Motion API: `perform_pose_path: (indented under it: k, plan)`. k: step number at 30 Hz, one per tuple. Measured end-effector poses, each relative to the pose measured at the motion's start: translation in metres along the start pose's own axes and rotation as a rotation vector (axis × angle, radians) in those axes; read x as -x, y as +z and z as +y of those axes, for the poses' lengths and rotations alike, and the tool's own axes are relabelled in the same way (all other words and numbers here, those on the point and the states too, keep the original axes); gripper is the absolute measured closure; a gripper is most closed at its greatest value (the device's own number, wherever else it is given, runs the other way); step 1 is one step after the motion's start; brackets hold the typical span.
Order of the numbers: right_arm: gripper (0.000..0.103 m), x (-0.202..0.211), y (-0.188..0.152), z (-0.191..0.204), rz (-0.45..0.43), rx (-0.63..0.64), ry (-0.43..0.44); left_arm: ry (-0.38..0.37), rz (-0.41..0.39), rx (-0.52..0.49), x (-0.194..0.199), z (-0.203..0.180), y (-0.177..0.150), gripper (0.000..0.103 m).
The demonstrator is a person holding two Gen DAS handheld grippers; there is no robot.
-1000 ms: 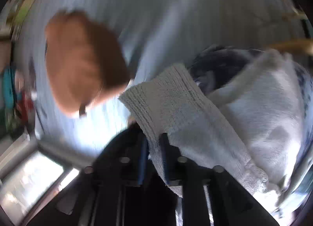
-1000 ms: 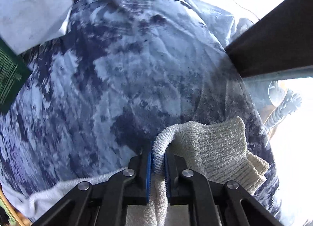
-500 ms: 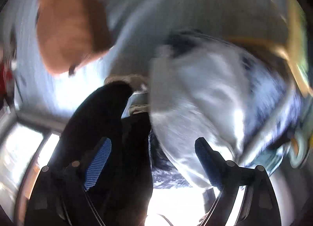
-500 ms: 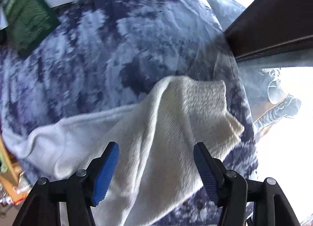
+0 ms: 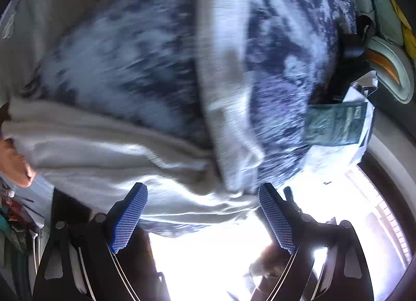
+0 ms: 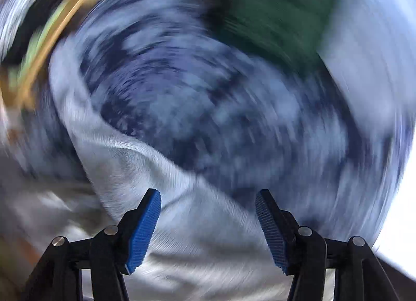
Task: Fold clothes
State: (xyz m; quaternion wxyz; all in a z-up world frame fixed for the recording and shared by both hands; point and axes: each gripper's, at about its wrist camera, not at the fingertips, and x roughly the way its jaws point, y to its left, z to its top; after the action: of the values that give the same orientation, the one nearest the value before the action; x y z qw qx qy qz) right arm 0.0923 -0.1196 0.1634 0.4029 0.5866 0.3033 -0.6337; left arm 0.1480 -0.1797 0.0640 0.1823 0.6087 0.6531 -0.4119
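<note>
Left wrist view shows the left gripper (image 5: 202,212) with fingers just spread wide, gripping nothing, above the white garment (image 5: 104,150) on the blue-patterned bedspread (image 5: 130,66); the right gripper (image 6: 208,220) likewise.

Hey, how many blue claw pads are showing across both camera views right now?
4. Left claw: one pad at lower left, one at lower right. Right claw: one pad at lower left, one at lower right.
</note>
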Motion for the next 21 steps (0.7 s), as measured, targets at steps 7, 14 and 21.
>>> perform_pose_path:
  k: [7,14,21]
  plan:
    - [0.042,-0.052,0.028,0.077,0.019,0.551,0.001,-0.165,-0.011,0.081,0.0,-0.011,0.025,0.014]
    - [0.092,-0.091,0.058,0.072,0.159,0.44,0.169,-0.303,-0.023,0.173,-0.002,-0.005,0.039,0.014]
    - [0.099,-0.068,0.057,0.065,0.126,0.397,0.178,-0.25,-0.149,0.235,-0.009,0.004,0.061,0.014]
